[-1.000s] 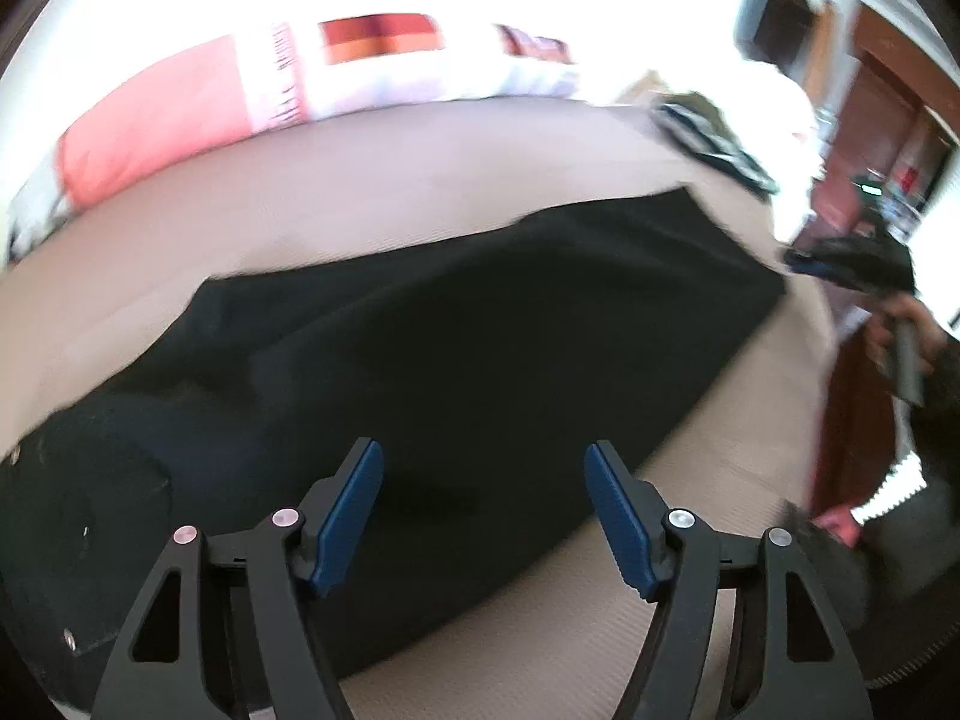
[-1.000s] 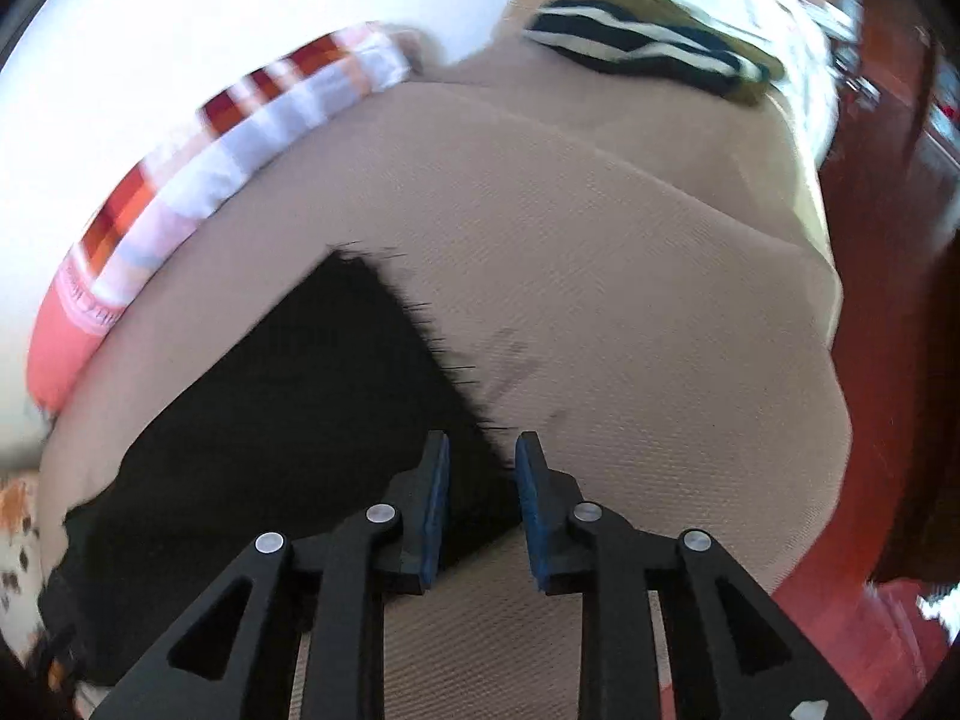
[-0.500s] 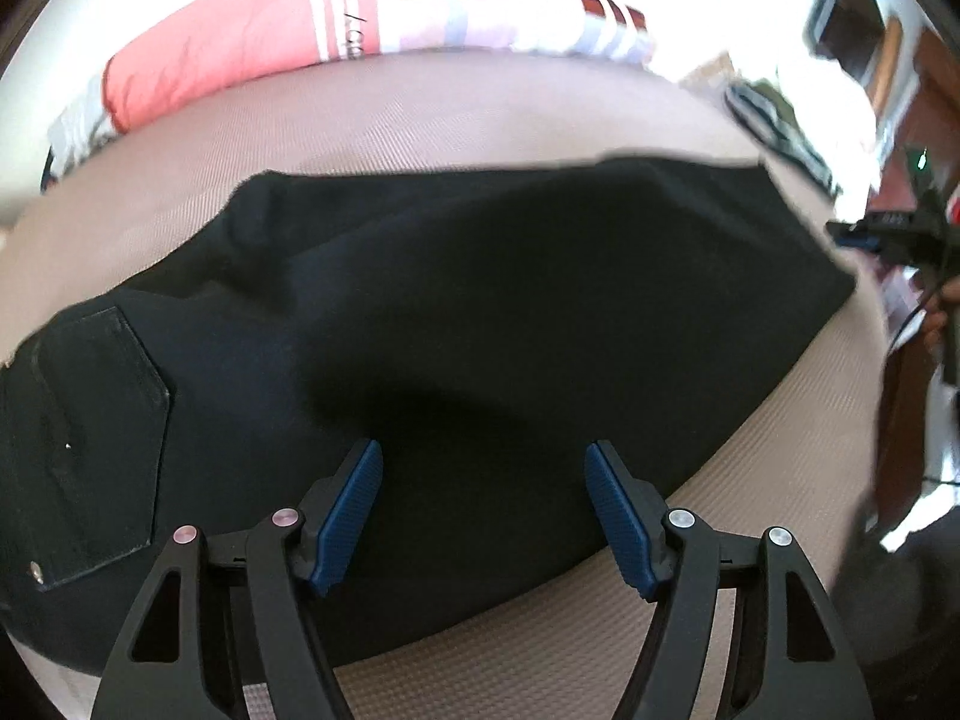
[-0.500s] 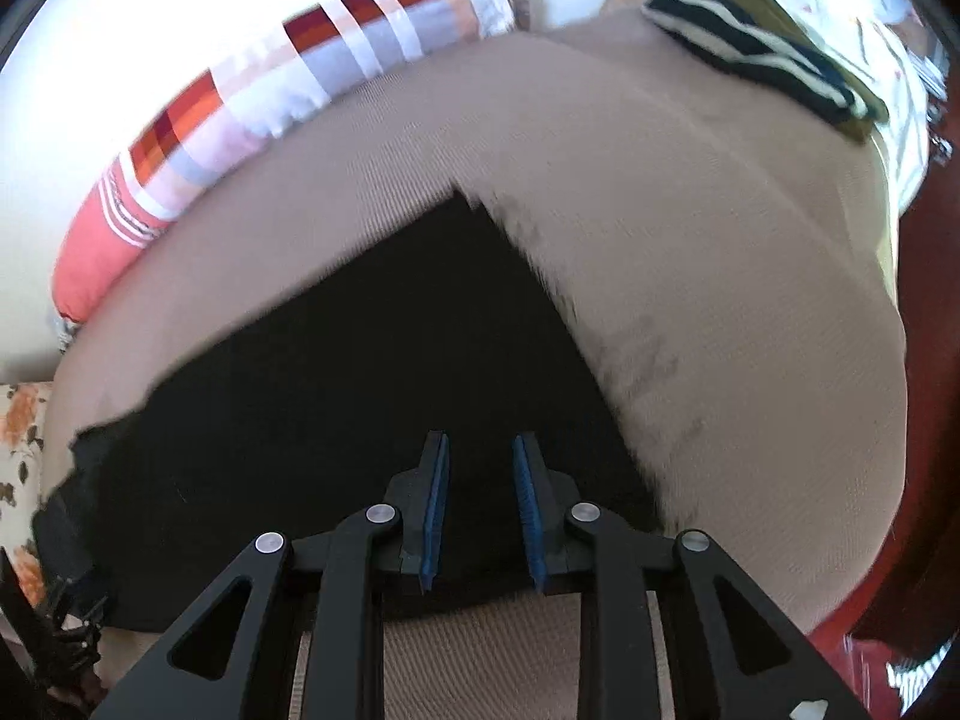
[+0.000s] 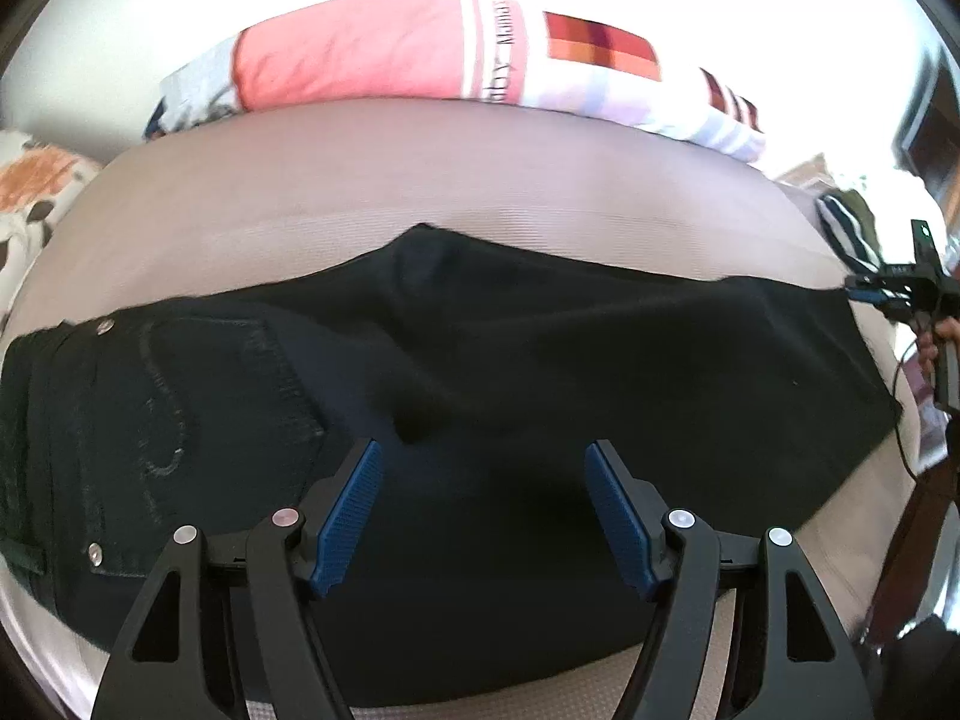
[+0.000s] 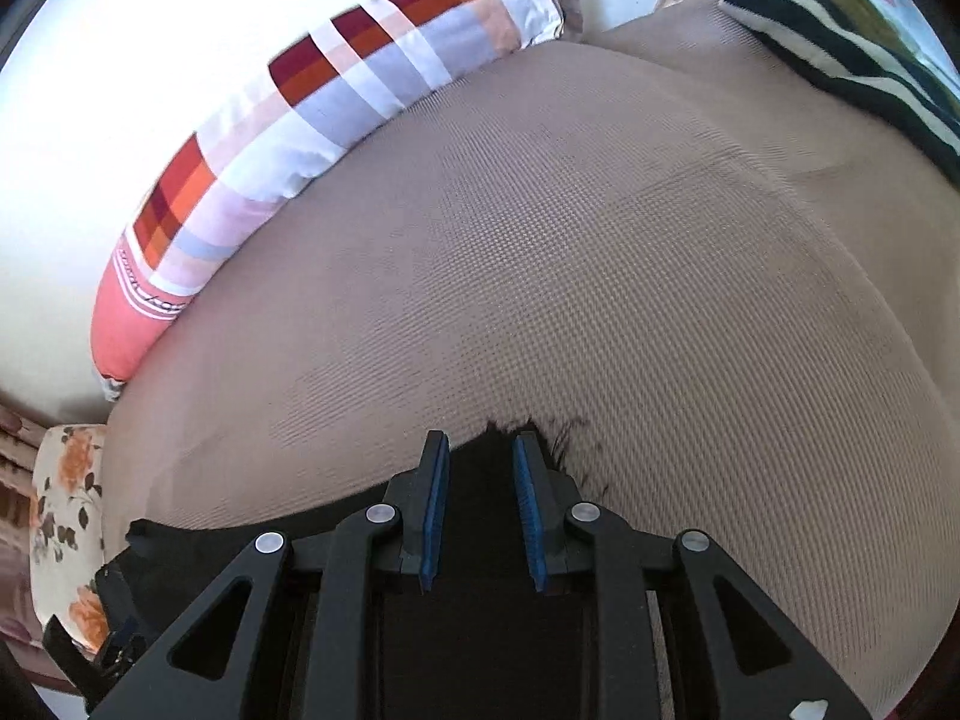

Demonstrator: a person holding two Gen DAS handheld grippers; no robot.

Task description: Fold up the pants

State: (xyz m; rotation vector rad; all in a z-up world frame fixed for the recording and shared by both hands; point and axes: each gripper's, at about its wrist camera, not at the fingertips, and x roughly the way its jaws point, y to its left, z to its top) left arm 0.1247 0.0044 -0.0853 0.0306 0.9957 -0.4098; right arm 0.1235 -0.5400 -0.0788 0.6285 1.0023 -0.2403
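Black denim pants (image 5: 480, 372) lie spread across a tan, woven-textured mattress cover (image 6: 570, 252), the waist end with its stitched back pocket (image 5: 222, 414) and metal rivets towards the left of the left wrist view, the legs running off to the right. Soft folds ridge the cloth near the middle. The left gripper (image 5: 483, 516), black-framed with blue ribbed pads (image 5: 348, 528), hangs over the near edge of the pants with its fingers set wide and nothing between them.

At the far right of that view the right gripper (image 5: 900, 294) shows small, at the frayed hem end of the legs, with a person's hand (image 5: 942, 339) on its handle. In its own view the right gripper (image 6: 480, 516) has its fingers narrow, a slim gap between the blue pads (image 6: 435, 516); black cloth lies in and under that gap, with the frayed hem (image 6: 558, 438) just past the fingertips, but I cannot tell whether the pads press on it.

Along the far edge of the mattress lies a long bolster pillow (image 6: 312, 120), coral pink at one end and checked in red, orange, lilac and white. A dark striped garment (image 6: 840, 54) lies at the mattress's far right corner, and a floral cushion (image 6: 66, 528) is beside its left edge.
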